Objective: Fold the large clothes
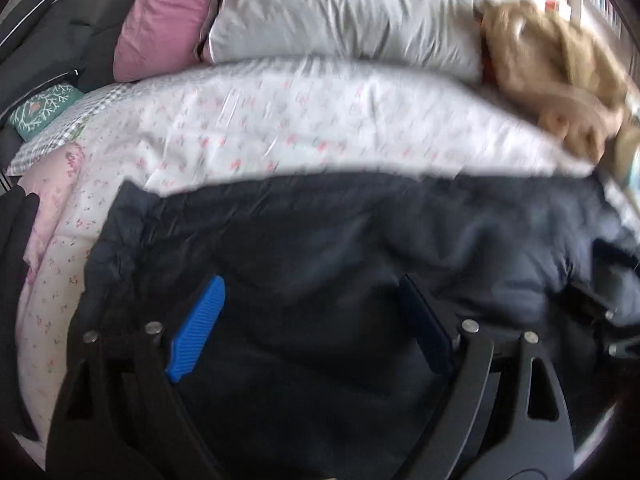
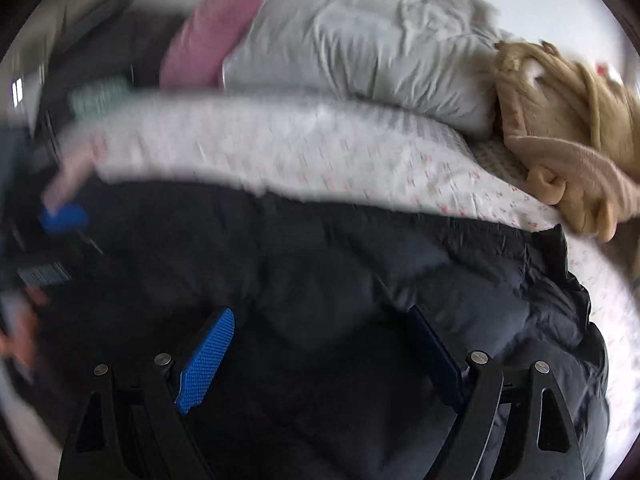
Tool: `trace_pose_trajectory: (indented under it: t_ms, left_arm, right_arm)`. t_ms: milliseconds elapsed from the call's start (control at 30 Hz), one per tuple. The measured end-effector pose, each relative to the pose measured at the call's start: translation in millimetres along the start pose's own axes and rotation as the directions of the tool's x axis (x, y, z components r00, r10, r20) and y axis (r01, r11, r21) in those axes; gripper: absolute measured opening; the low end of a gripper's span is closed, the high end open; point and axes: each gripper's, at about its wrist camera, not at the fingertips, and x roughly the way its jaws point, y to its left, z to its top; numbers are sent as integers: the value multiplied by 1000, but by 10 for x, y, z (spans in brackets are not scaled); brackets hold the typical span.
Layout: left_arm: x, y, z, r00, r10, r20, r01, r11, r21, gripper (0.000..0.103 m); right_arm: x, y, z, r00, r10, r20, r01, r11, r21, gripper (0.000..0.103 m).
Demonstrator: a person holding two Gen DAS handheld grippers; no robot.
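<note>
A large dark navy padded jacket lies spread over a bed with a white flowered sheet. My left gripper hovers over the jacket's near part, its blue pads wide apart with only fabric below them. In the right wrist view the same jacket fills the lower half, its right edge bunched. My right gripper stands open above it, gripping nothing. A blue pad of the left gripper shows blurred at the far left. Both views are motion-blurred.
At the head of the bed lie a grey pillow, a pink pillow and a tan plush heap. Dark bags and a teal cushion sit at the far left. The flowered sheet lies bare beyond the jacket.
</note>
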Motion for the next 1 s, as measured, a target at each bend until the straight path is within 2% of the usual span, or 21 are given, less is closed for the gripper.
trace_pose_trajectory:
  t_ms: [100, 167, 200, 233, 267, 333, 367, 433, 533, 567, 633, 700, 767, 833, 933, 1000]
  left_arm:
    - [93, 385, -50, 999, 37, -2, -37, 998, -49, 89]
    - [127, 688, -86, 994, 107, 4, -106, 990, -88, 90]
    - [153, 860, -116, 991, 132, -6, -132, 983, -128, 90]
    - [187, 1025, -145, 988, 149, -33, -153, 971, -182, 94]
    - [219, 1218, -186, 987, 145, -69, -158, 953, -257, 97]
    - [213, 1532, -250, 987, 114, -110, -148, 909, -389, 97]
    - [150, 1625, -257, 986, 115, -117, -155, 888, -433, 96]
    - [-21, 1645, -217, 989, 119, -89, -147, 871, -469, 94]
    - [-353, 1475, -58, 995, 84, 45, -52, 880, -472, 94]
    - [-423, 1364, 12, 994, 57, 92, -9, 892, -452, 94]
    - [-444, 1185, 68, 990, -11, 139, 67, 912, -405, 94]
    - [-303, 1008, 84, 988, -91, 126, 130, 926, -354, 94]
    - [-49, 923, -7, 982, -177, 64, 188, 917, -352, 94]
    - [145, 993, -116, 984, -178, 21, 173, 913, -370, 94]
    - [114, 1141, -148, 985, -165, 43, 168, 901, -401, 94]
    - [67, 1247, -143, 996, -81, 33, 88, 906, -414, 94]
  right_arm:
    - [79, -424, -148, 1000, -24, 17, 24, 999, 35, 89]
    - [93, -924, -250, 990, -144, 2, 142, 980, 139, 89]
    - [93, -1134, -315, 987, -162, -3, 159, 966, 205, 89]
    - [83, -1344, -384, 983, -183, -16, 180, 944, 276, 89]
    - [50, -1560, -464, 968, -245, -49, 247, 907, 342, 89]
    - [-13, -1746, -536, 933, -342, -114, 358, 843, 401, 89]
    - [-99, -1861, -564, 937, -326, -123, 345, 818, 461, 89]
    - [-229, -1896, -534, 951, -293, -101, 302, 806, 509, 89]
    - [-439, -1667, -322, 966, -256, 25, 214, 856, 470, 89]
    - [-437, -1528, -186, 975, -215, 56, 172, 891, 419, 89]
    - [-363, -1337, -26, 989, -131, 71, 99, 933, 345, 89]
    - [-190, -1208, 96, 998, -37, 55, 19, 957, 290, 89]
    - [57, -1251, 137, 999, 43, 8, -43, 949, 312, 89]
    - [294, -1397, 147, 998, 48, -45, -29, 937, 349, 89]
    - [405, -1767, -47, 995, -19, -102, 59, 912, 405, 89]
    - [323, -1952, -126, 978, -131, -164, 190, 887, 420, 89]
